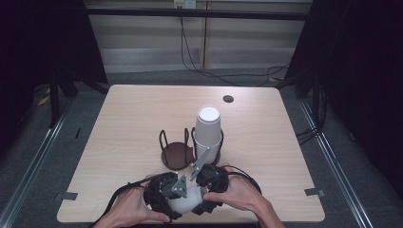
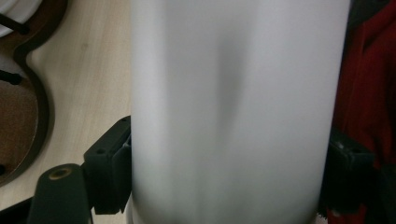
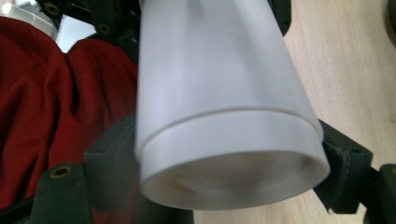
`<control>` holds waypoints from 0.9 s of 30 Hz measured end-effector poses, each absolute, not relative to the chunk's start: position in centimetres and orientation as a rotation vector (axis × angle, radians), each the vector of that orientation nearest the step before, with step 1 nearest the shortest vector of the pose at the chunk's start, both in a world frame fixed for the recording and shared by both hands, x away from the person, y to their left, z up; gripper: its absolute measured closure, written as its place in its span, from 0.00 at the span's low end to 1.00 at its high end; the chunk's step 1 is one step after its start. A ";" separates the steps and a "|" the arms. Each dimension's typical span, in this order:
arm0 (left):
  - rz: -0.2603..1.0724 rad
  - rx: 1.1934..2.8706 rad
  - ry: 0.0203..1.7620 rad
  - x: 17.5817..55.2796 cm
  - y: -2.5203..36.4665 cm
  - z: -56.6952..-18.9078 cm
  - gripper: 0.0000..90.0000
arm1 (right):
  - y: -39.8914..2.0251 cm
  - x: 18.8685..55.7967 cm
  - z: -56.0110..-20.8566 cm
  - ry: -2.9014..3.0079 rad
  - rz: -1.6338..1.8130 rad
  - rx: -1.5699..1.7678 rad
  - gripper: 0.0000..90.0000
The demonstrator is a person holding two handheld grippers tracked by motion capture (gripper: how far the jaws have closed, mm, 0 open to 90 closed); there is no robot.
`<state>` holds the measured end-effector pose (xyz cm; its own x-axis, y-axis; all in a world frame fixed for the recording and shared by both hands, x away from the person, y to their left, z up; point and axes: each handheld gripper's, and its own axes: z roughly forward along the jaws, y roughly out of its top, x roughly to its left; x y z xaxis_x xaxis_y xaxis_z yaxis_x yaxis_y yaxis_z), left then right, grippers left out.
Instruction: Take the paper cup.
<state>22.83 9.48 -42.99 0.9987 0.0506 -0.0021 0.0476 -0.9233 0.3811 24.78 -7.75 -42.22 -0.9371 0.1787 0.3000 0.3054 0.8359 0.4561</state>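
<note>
High view: pale wood table [image 1: 128, 118], dark room; both grippers pinching white cup [image 1: 187, 198].

White paper cups [image 1: 207, 129] stand stacked in a black wire holder [image 1: 215, 149] with a dark brown base [image 1: 177, 156] on a pale wood-grain table [image 1: 123, 123]. Nearer than the holder, black grippers flank another white cup [image 2: 233, 112], red cloth [image 3: 60, 107] behind.

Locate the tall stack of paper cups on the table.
In the high view, the stack of cups stands in the right ring of the wire holder, near the table's middle, beyond both hands.
</note>
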 end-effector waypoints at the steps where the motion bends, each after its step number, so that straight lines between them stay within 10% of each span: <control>1: 0.006 2.755 0.055 22.9 9.4 -43.0 0.23 | -7.7 24.8 -42.2 -2.771 -0.748 -0.369 0.23; 27: -0.062 2.646 0.054 23.4 10.3 -43.1 0.14 | -7.8 25.1 -42.5 -2.718 -0.754 -0.415 0.28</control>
<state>23.43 10.30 -43.11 0.9982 0.0271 -0.0538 0.0494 -0.8793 0.4737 25.06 -7.78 -42.46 -0.9166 0.1959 0.3484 0.3475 0.8214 0.4523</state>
